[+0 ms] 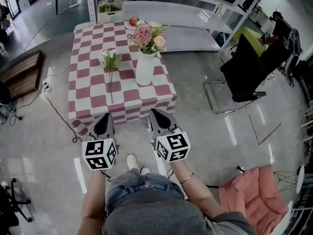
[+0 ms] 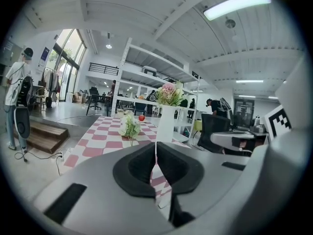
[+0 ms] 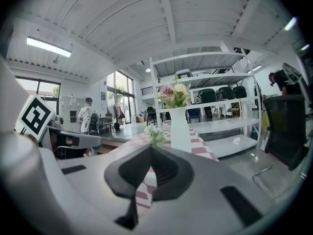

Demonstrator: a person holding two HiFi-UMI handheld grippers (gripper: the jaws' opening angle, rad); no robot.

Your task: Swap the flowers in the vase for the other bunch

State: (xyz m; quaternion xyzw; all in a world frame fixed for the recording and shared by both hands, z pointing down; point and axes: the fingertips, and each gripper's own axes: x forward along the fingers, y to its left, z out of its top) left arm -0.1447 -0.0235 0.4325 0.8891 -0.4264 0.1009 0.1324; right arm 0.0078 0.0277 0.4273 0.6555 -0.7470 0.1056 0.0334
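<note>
We see a white vase (image 1: 145,70) on the checked table (image 1: 93,89), well ahead of our right gripper (image 1: 154,111). It holds pink and cream flowers (image 1: 146,36). The other bunch (image 1: 110,60) lies flat ahead of our left gripper (image 1: 106,116). A bin (image 1: 110,11) further off may hold greens. On each gripper the 2 jaws are closed on nothing.

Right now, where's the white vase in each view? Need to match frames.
Head view: white vase at upper centre, standing on the checked table.
Left gripper view: vase near mid-picture, slightly right.
Right gripper view: vase just right of centre.
Shared landmark: the loose white bunch sits left of the vase in all three.
</note>
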